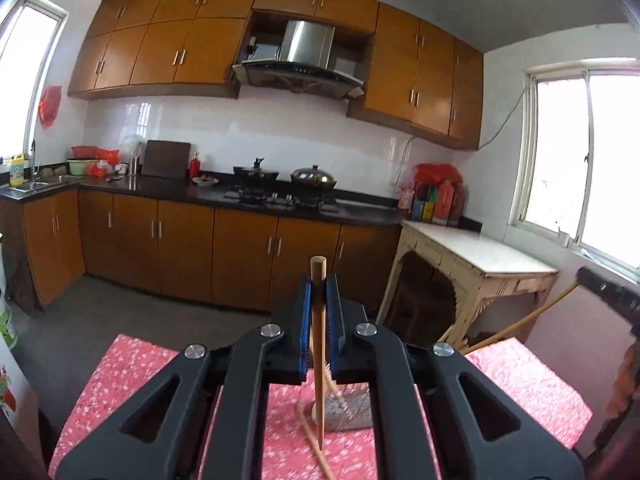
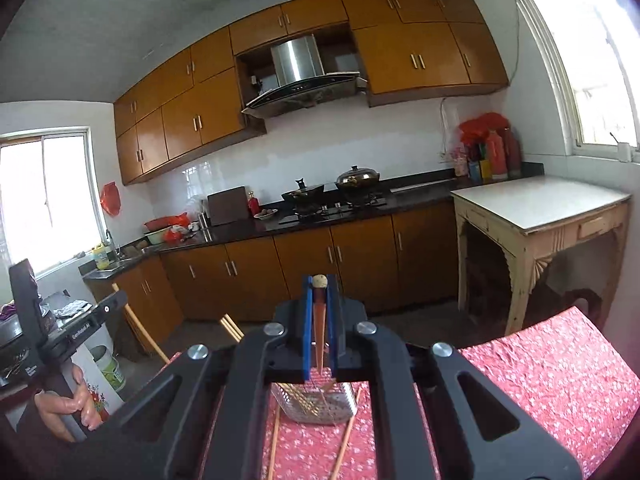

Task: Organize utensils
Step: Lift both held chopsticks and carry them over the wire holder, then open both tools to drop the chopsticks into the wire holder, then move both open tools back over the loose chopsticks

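Wooden chopstick [image 1: 319, 320] upright | left gripper [image 1: 319, 286] clamped | right gripper [image 2: 319, 292] likewise

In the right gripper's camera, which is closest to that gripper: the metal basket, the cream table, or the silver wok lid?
1. Metal mesh basket, just below the right gripper.
2. Cream wooden table, to the right.
3. Silver wok lid, on the far stove.

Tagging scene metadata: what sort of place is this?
A home kitchen, most likely: a gas stove with a lidded wok under a range hood, wooden cabinets along the wall, and a sink in the corner.
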`<state>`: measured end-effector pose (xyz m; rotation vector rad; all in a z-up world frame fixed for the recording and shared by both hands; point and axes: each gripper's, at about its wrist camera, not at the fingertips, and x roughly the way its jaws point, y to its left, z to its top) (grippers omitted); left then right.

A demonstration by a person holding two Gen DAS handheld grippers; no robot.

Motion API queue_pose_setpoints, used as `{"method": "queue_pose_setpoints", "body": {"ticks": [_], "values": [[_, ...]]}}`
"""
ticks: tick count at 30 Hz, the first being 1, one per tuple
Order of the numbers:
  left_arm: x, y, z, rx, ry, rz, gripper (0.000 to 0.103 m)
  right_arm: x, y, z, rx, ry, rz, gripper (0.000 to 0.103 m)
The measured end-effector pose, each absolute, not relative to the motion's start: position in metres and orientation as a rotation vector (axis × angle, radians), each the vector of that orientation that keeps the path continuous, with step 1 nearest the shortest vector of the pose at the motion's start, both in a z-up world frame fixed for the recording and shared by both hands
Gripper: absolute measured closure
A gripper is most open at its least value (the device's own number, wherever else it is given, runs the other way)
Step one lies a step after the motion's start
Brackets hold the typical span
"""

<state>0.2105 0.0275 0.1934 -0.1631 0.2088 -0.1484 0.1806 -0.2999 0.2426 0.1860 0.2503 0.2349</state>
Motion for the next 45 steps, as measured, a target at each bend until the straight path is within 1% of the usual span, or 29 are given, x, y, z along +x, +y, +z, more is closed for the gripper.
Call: {"method": "queue_pose_setpoints", "body": {"ticks": [6,11,16,27,28,30,31,32,33,34,35,40,45], "values": [[0.243,-0.001,0.213,-0.173,0.139,-0.122,0.096,0.237,-0.268,0.239,0.131,0.317,0.24,0.096],[0.274,-0.016,0.206,-0.181,0.119,-0.095,0.096,0.278,-0.263,0.226,0.135,0.378,0.243,0.096],[0.304,-0.028,0.188,-0.174,0.15,-0.08,0.096,0.313,-0.265,0.205,0.161,0.458,0.267,0.096],[0.337,-0.032,0.152,-0.151,0.247,-0.068,0.096,0.341,-0.257,0.177,0.169,0.544,0.272,0.096],[0.338,-0.031,0.149,-0.154,0.261,-0.07,0.096,0.345,-0.255,0.175,0.165,0.547,0.277,0.095],[0.335,-0.025,0.148,-0.165,0.269,-0.061,0.095,0.346,-0.254,0.173,0.162,0.544,0.254,0.091],[0.334,-0.023,0.15,-0.168,0.271,-0.058,0.093,0.346,-0.256,0.172,0.165,0.539,0.246,0.078],[0.331,-0.019,0.151,-0.171,0.273,-0.055,0.079,0.344,-0.258,0.172,0.167,0.53,0.238,0.068],[0.329,-0.016,0.153,-0.174,0.27,-0.047,0.054,0.34,-0.261,0.173,0.167,0.51,0.217,0.058],[0.324,-0.011,0.155,-0.177,0.255,-0.028,0.047,0.338,-0.264,0.174,0.164,0.498,0.204,0.056],[0.318,-0.005,0.157,-0.18,0.238,-0.012,0.043,0.335,-0.266,0.175,0.165,0.491,0.194,0.056],[0.297,0.013,0.164,-0.175,0.238,0.014,0.042,0.317,-0.285,0.179,0.191,0.473,0.149,0.053],[0.271,0.03,0.161,-0.169,0.247,0.043,0.041,0.292,-0.308,0.172,0.211,0.472,0.093,0.053]]}}
